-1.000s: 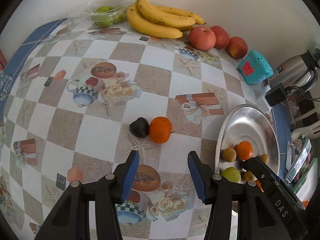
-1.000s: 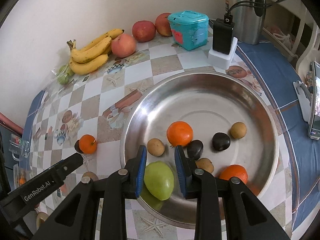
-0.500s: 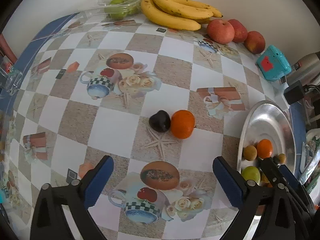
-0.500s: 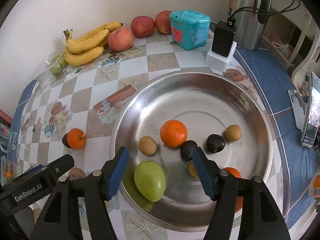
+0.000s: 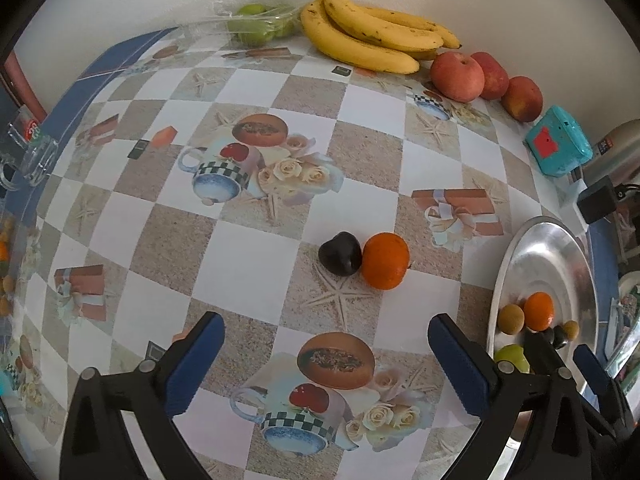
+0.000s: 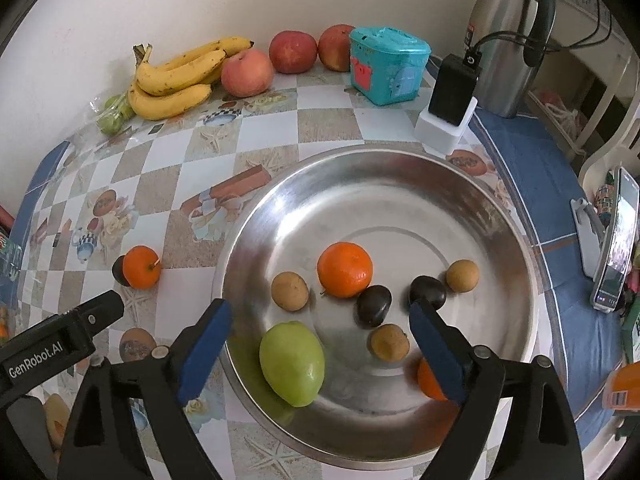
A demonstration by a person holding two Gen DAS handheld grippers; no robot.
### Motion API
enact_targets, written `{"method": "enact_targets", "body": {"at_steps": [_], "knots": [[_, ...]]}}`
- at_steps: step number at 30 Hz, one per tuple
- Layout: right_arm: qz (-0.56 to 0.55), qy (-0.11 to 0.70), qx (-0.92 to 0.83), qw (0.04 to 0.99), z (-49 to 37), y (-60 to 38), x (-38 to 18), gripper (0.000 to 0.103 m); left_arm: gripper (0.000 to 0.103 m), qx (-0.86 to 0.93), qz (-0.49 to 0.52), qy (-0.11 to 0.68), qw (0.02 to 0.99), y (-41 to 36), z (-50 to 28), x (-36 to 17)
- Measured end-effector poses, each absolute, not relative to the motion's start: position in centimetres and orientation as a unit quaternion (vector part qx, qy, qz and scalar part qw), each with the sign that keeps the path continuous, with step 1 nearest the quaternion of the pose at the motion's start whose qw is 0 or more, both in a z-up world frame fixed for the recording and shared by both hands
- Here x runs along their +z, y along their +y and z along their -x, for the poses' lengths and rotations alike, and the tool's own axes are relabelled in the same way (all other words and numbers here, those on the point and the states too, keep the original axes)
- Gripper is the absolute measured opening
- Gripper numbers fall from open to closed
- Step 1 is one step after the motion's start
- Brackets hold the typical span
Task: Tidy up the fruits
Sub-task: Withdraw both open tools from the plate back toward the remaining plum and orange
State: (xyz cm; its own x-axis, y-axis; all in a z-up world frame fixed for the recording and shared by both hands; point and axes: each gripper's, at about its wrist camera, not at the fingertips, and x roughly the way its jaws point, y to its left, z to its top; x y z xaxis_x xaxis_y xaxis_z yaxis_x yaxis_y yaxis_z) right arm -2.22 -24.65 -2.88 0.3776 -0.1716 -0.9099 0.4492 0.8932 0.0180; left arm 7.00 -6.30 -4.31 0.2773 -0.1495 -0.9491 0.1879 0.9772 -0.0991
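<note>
Both tongs apart above the fruit

The right gripper [image 6: 320,350], tilted steeply down, is opening; the green mango [image 6: 292,363] lies free between its fingers in the steel bowl [image 6: 400,168], long axis slanting from up-left to down-right. The left gripper [image 5: 326,360], jaws wide and empty, also points steeply down; ahead of it on the tablecloth [image 5: 248,248] lie an orange [image 5: 385,261] and dark plum [image 5: 340,253], touching.
</note>
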Motion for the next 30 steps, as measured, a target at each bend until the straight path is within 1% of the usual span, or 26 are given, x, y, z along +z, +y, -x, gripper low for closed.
{"method": "enact_targets", "body": {"at_steps": [9,17,26,30], "knots": [[-0.134,0.52,-0.194,0.821,2.2,-24.7,-2.9,0.091,0.103,-0.115,-0.04,0.58,0.806,-6.9,-6.8,-3.9],[-0.154,0.486,-0.189,0.839,2.5,-24.9,-1.9,0.091,0.103,-0.112,-0.051,0.563,0.817,-6.4,-6.9,-3.4],[-0.18,0.472,-0.17,0.846,2.4,-24.6,-1.5,0.091,0.103,-0.096,-0.042,0.557,0.824,-4.9,-7.8,-3.0],[-0.168,0.472,-0.165,0.849,2.0,-23.9,-1.3,0.091,0.103,-0.082,-0.036,0.554,0.828,-3.6,-8.5,-2.8]]}}
